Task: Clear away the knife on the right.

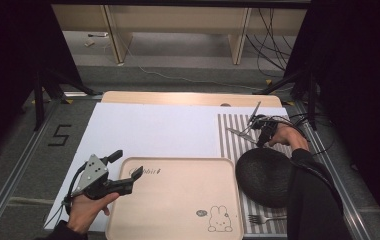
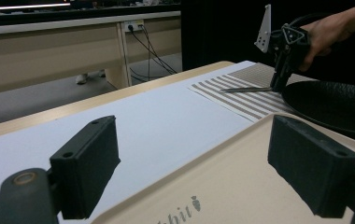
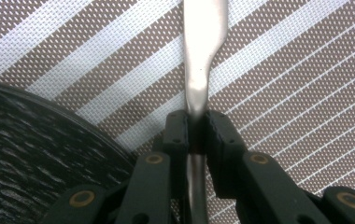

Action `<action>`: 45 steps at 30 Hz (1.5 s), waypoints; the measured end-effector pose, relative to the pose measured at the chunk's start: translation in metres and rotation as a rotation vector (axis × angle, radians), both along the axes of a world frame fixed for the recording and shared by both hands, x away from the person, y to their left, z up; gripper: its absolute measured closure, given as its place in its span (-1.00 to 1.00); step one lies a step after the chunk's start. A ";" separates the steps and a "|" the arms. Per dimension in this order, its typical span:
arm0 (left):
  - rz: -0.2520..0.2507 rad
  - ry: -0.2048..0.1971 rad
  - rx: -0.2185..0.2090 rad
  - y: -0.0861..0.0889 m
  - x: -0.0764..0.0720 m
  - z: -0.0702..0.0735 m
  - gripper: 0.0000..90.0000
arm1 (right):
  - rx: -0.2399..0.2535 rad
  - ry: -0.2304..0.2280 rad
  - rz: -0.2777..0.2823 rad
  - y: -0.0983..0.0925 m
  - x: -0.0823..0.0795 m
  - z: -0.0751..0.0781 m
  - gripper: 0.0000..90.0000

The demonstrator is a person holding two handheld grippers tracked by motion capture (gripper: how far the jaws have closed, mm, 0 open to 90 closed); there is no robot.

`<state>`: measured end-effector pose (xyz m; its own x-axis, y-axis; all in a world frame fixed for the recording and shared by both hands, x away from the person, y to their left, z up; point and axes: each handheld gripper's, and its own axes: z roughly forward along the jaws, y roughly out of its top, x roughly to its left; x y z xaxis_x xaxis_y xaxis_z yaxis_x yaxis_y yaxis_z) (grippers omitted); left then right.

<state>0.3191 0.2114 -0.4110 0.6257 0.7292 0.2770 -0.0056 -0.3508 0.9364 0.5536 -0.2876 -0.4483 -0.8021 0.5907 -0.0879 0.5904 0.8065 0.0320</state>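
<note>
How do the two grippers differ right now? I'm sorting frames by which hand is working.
The right gripper has its jaws shut on a silver metal utensil; the left gripper has its jaws wide apart with nothing between them. The right gripper points down at the brown-and-white striped placemat; the left gripper lies about level at the edge of the beige rectangular tray. Both are black and hand-held.

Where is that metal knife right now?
The knife lies on the striped placemat at the far right of the table, just beyond the black plate, with the right gripper clamped on its handle.
</note>
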 end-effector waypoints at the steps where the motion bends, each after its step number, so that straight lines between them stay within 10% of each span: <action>1: -0.001 0.000 0.000 0.000 0.000 0.000 -0.64 | -0.004 -0.003 0.005 0.000 0.000 0.000 0.77; 9: -0.002 0.000 0.010 0.000 0.001 -0.001 -0.64 | -0.013 -0.008 0.036 0.001 -0.001 0.000 0.78; 22: 0.001 0.000 0.013 0.001 0.001 -0.001 -0.64 | -0.025 -0.143 0.068 -0.005 0.001 0.028 0.79; 32: 0.000 0.000 0.016 0.000 0.000 0.000 -0.64 | 0.146 -0.207 0.078 0.010 -0.019 0.066 0.79; 45: 0.001 0.000 0.004 0.000 0.001 0.000 -0.64 | 0.455 -0.159 0.013 0.031 -0.064 0.092 0.79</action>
